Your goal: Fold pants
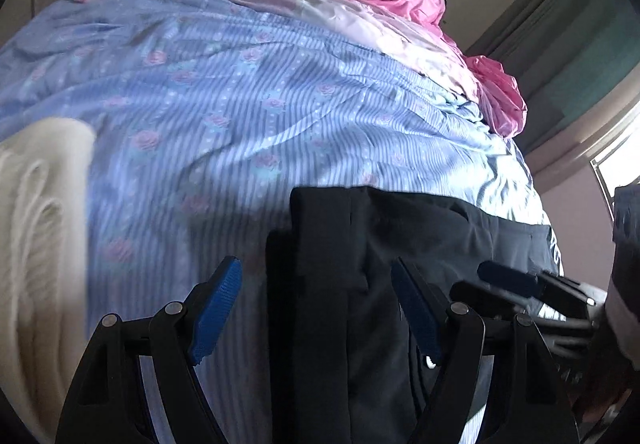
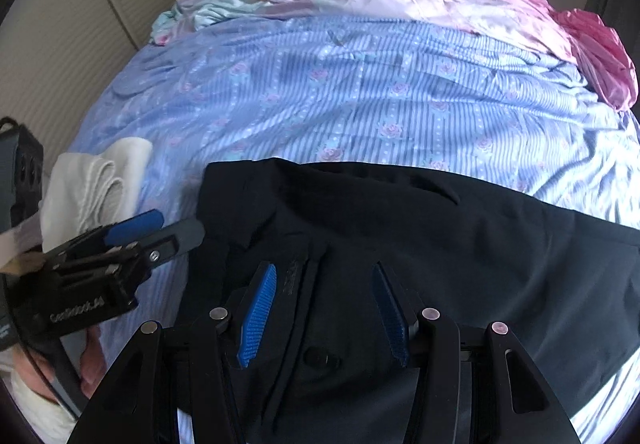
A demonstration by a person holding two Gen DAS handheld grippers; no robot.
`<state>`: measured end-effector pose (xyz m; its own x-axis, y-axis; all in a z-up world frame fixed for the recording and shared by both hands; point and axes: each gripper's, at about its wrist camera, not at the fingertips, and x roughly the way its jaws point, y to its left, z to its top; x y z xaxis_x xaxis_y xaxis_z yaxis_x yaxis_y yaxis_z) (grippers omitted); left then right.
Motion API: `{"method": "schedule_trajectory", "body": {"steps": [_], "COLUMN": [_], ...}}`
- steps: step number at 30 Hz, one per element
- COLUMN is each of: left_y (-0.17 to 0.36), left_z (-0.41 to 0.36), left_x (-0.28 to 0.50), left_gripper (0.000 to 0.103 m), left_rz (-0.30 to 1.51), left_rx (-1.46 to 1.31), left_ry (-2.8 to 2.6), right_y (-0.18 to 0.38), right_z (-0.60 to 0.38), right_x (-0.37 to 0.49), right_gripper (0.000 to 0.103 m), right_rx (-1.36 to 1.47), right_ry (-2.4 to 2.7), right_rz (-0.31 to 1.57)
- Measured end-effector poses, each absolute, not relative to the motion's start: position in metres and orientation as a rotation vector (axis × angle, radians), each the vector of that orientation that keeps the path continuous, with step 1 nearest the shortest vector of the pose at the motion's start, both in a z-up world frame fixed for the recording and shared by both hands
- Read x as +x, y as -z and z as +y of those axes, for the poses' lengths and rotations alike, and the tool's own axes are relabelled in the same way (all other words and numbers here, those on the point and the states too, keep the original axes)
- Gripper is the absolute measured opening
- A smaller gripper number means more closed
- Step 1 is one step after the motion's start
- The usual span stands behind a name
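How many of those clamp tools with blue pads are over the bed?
2. The left gripper is open above the black pants' left edge; the right gripper is open over their middle. Nothing else like them shows.

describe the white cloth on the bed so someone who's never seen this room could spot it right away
Start at the bed with the blue striped sheet. Black pants lie across its near edge; look just past their left end. The white cloth sits there in soft folds, the only white, unpatterned thing on the sheet.
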<state>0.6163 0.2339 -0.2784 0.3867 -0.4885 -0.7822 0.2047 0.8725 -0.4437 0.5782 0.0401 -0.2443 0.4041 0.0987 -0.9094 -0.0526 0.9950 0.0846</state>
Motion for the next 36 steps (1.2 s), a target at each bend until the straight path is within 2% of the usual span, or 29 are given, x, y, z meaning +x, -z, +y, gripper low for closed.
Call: {"method": "schedule_trajectory", "body": {"steps": [10, 11, 14, 18, 29, 32, 36], "left_y": [0.3, 0.301, 0.303, 0.3, 0.319, 0.32, 0.306], "left_z": [0.221, 0.22, 0.214, 0.213, 0.209, 0.21, 0.228], "left_x": [0.662, 0.665, 0.67, 0.663, 0.659, 0.655, 0.641], "left_gripper": [0.075, 0.073, 0.061, 0.057, 0.055, 0.03, 0.013], "left_rz": [1.109, 1.112, 1.138, 1.154, 1.237, 1.254, 1.24], "left_rx": [-0.372, -0.378, -0.385, -0.353, -0.328, -0.289, -0.37], "left_ry": [0.505, 0.514, 0.567, 0.611, 0.673, 0.612, 0.616], "right_y": [0.259, 0.259, 0.261, 0.262, 0.272, 0.273, 0.271], "right_z": [0.04, 0.039, 0.037, 0.032, 0.029, 0.03, 0.034], "right_x": [0.595, 0.595, 0.599, 0.6, 0.599, 0.598, 0.595], "right_gripper": [0.051, 0.051, 0.051, 0.051, 0.051, 0.051, 0.051], "right_rx": [0.063, 0.067, 0.087, 0.112, 0.15, 0.141, 0.144], "right_ry": [-0.069, -0.067, -0.058, -0.05, -0.054, -0.057, -0.075], "right_rz": [1.154, 1.153, 1.152, 1.152, 1.17, 1.17, 1.165]}}
